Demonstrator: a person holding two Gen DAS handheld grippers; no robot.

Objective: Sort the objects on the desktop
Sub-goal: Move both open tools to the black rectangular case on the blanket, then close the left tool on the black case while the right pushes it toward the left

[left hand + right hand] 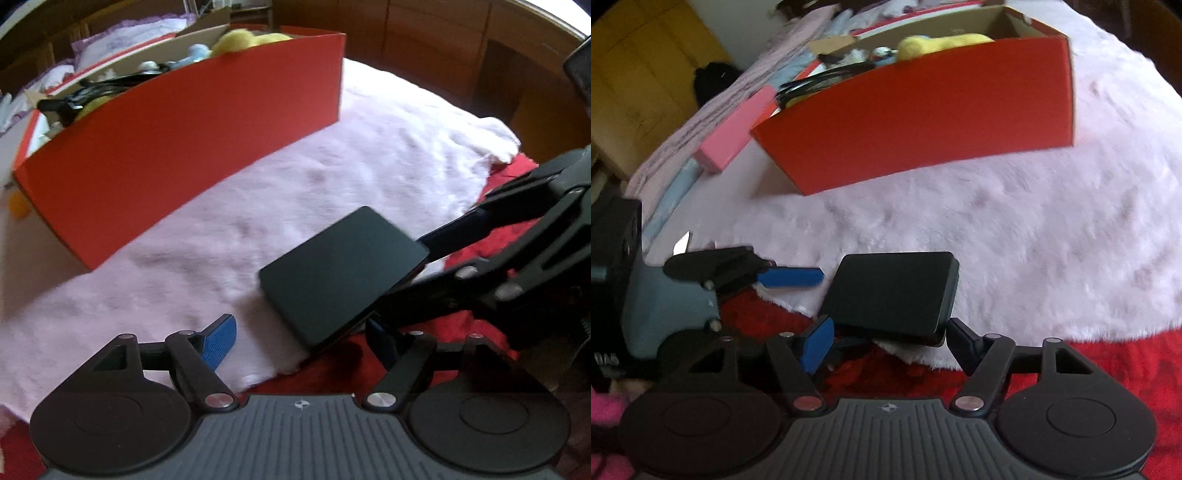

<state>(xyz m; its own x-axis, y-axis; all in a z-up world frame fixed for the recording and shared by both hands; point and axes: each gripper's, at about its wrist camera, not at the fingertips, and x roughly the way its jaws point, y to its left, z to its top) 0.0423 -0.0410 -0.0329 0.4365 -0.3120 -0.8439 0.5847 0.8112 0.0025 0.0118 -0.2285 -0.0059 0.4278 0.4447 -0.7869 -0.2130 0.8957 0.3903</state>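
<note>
Right tongs [886, 334] clamp the black slab [890, 295]; left tongs [303, 332] stand apart around its corner, unclosed. Red box [923, 122] at twelve o'clock already holds toys (slab remains).

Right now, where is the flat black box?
The flat black box sits between the right claw's fingers at the near edge of the white fluffy blanket, in front of the red box.
</note>
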